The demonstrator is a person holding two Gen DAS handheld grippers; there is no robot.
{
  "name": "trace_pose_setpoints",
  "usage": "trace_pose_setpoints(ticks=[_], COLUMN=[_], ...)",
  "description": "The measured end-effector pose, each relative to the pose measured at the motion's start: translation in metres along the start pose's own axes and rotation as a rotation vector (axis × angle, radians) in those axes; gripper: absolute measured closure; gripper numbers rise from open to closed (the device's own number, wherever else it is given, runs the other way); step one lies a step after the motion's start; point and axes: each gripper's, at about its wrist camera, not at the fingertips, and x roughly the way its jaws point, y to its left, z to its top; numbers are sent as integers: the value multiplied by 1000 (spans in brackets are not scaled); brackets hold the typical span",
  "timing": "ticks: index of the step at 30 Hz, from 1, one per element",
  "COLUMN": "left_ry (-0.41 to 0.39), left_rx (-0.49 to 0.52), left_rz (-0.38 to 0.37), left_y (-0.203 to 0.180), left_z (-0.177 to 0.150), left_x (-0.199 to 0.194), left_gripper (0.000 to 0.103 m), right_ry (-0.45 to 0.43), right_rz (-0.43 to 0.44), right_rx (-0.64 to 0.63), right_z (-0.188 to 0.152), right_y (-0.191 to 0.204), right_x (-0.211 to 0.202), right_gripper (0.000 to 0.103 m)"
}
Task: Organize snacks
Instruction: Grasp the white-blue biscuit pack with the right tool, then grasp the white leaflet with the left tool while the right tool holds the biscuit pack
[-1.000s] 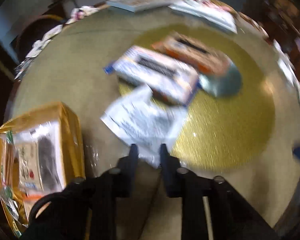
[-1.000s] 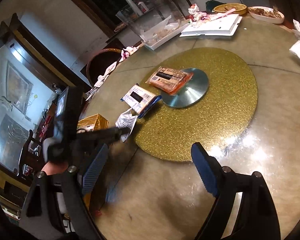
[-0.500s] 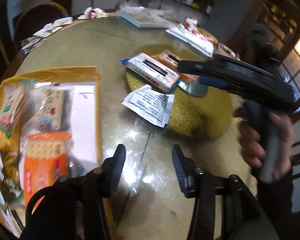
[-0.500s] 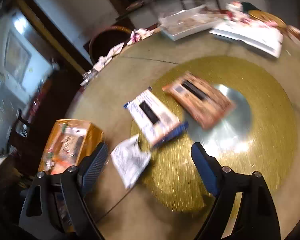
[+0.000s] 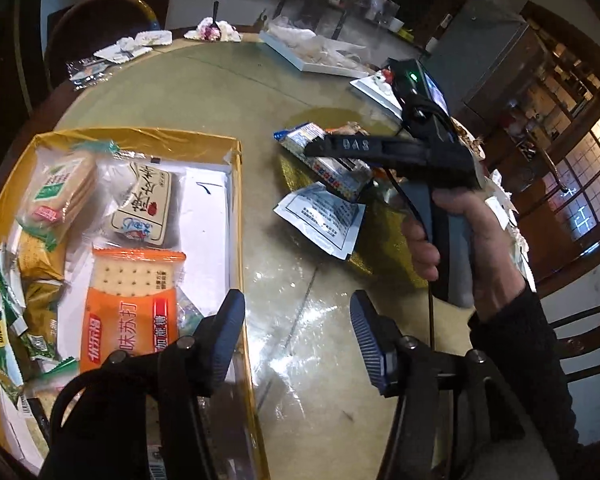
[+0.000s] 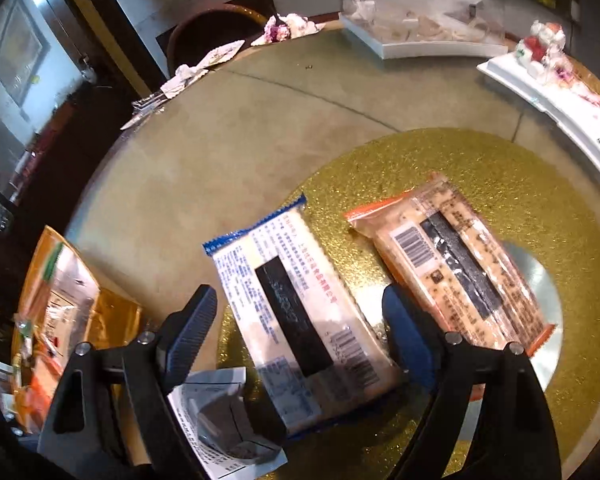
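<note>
A gold box (image 5: 236, 216) at the table's left holds several snack packs, among them an orange cracker pack (image 5: 130, 312). My left gripper (image 5: 296, 328) is open and empty above the table beside the box. My right gripper (image 6: 296, 320) is open, its fingers on either side of a blue-edged cracker pack (image 6: 300, 320) lying on the gold turntable (image 6: 500, 184). An orange pack (image 6: 452, 264) lies to its right. A white sachet (image 6: 216, 412) lies at the turntable's near edge; it also shows in the left wrist view (image 5: 324, 220).
White trays (image 6: 420, 40) and a long white plate (image 6: 560, 108) stand at the table's far side. Crumpled wrappers (image 5: 136, 44) lie at the far left edge. A silver disc (image 6: 540, 292) marks the turntable's centre. A chair (image 5: 580, 336) stands to the right.
My left gripper let go of the white sachet, opened and drew back beside the gold box. My right gripper moved in low over the blue-edged pack, still open.
</note>
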Motion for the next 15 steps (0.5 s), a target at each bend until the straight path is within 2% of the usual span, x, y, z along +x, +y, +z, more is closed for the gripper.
trace_pose_setpoints(ticks=[2, 5, 12, 15], left_ry=[6, 8, 49, 72], left_rx=[0, 15, 50, 59], left_rz=[-11, -4, 18, 46], left_y=[0, -7, -18, -24], left_z=[3, 5, 14, 23], left_x=[3, 7, 39, 54], left_gripper=[48, 48, 48, 48], right_ry=[-5, -3, 7, -3], right_rz=[3, 16, 29, 5], right_rx=[15, 53, 49, 115], right_z=[-8, -28, -93, -126], right_y=[-3, -9, -7, -12], right_x=[-8, -22, -59, -79], right_gripper=[38, 44, 45, 45])
